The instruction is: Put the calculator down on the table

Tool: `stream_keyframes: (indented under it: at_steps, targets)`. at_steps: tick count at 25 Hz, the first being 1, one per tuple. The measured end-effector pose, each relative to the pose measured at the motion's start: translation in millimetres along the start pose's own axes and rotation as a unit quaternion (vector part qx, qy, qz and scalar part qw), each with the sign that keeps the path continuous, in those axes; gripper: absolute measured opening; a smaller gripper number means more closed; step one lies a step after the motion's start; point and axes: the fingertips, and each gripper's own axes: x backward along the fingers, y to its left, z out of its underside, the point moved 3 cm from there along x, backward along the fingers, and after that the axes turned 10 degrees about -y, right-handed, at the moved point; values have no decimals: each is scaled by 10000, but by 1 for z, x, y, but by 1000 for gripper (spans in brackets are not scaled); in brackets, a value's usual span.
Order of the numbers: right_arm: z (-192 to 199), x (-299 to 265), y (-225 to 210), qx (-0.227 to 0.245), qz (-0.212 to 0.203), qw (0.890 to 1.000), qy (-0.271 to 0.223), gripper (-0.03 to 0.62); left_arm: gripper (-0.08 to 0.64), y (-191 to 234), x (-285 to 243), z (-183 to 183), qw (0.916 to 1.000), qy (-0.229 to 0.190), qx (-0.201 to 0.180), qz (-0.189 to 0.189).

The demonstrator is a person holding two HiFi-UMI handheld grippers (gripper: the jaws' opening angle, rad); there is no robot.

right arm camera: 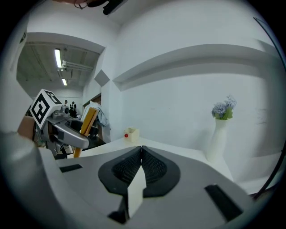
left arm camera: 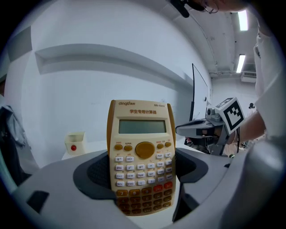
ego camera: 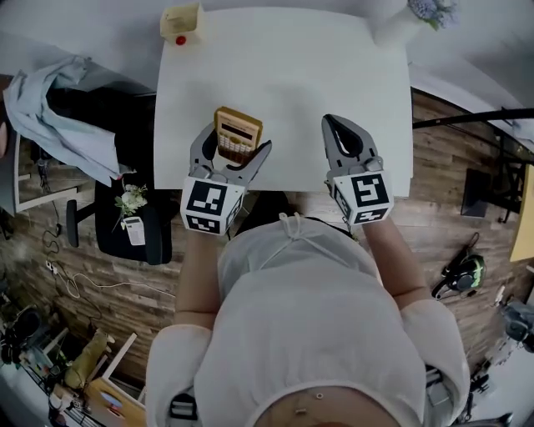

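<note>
A tan scientific calculator [left arm camera: 141, 156] stands upright between the jaws of my left gripper [left arm camera: 142, 176], which is shut on its lower half. In the head view the calculator [ego camera: 237, 133] is held over the near part of the white table [ego camera: 284, 92], gripped by the left gripper [ego camera: 234, 154]. My right gripper [ego camera: 342, 138] hovers to the right over the table's near edge, shut with nothing between its jaws. In the right gripper view its jaws [right arm camera: 141, 163] meet, and the calculator [right arm camera: 86, 125] shows edge-on at the left.
A small cream box with a red dot [ego camera: 182, 25] sits at the table's far left corner. A white vase with pale flowers [ego camera: 409, 21] stands at the far right corner. A black chair with a grey cloth [ego camera: 75, 125] is left of the table.
</note>
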Motion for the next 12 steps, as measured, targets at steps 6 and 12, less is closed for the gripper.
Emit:
stream_keyframes:
  at_steps: [6, 12]
  targets:
    - [28, -41, -2, -88, -64, 9995, 287, 5, 405, 38, -38, 43, 9977, 618, 208, 159]
    - [52, -65, -10, -221, 67, 9981, 569, 5, 405, 59, -70, 94, 9900, 1328, 366, 313]
